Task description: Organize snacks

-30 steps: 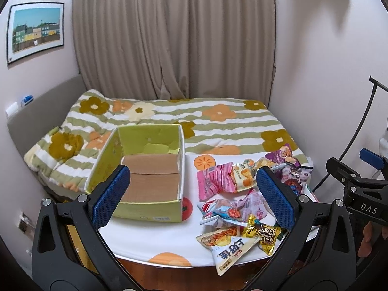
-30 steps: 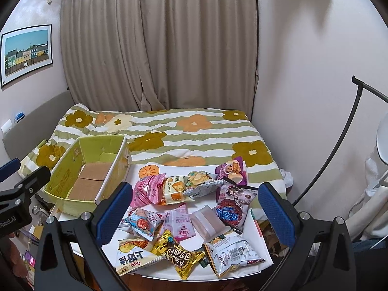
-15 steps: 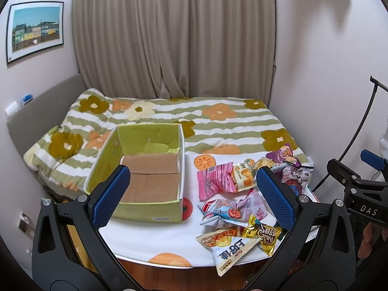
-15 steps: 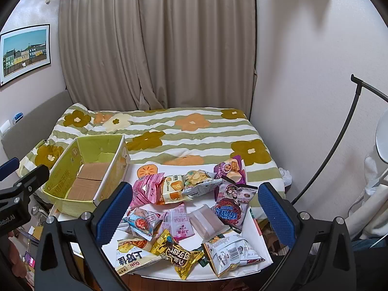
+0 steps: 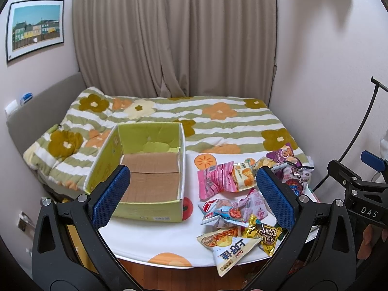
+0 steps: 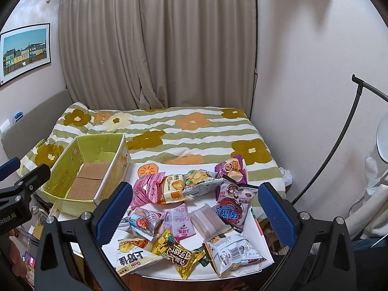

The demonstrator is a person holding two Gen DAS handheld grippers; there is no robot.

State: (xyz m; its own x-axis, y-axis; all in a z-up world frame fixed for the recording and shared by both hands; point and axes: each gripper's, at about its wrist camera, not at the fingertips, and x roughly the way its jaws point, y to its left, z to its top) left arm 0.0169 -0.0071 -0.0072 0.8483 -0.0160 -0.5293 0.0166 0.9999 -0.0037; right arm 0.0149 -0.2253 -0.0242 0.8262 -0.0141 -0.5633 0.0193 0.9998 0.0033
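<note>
**Snack sort: start state, nothing boxed**

Little has moved since the earlier frames: both views sit a touch closer to the table, and no packet has changed place.

Largest to smallest:

- Bed with a green-and-white striped flower quilt (image 5: 218, 126) fills the background; not part of the work.
- White table with orange fruit prints (image 5: 155, 237) stands in front of it and carries everything.
- Open yellow-green cardboard box (image 5: 145, 208) sits on the table's left part. Only its brown cardboard floor flaps show inside; no snack is in it.
- Loose pile of snack packets (image 6: 189, 213) lies on the table's right part, well apart from the box interior, packets overlapping. Among them: a pink wrapped packet (image 6: 145, 190), a white chip bag with large red characters (image 6: 135, 262) at the near edge, a gold foil packet (image 6: 180, 257) just beside it.
- Left gripper (image 5: 194, 194): blue pads spread wide, holding nothing, hovering over the box-to-pile gap.
- Right gripper (image 6: 191, 208): likewise spread wide and empty, above the pile.

Judgement: task at zero progress. Every packet is left to move; the likely first step is the right gripper closing on a near-edge packet.
</note>
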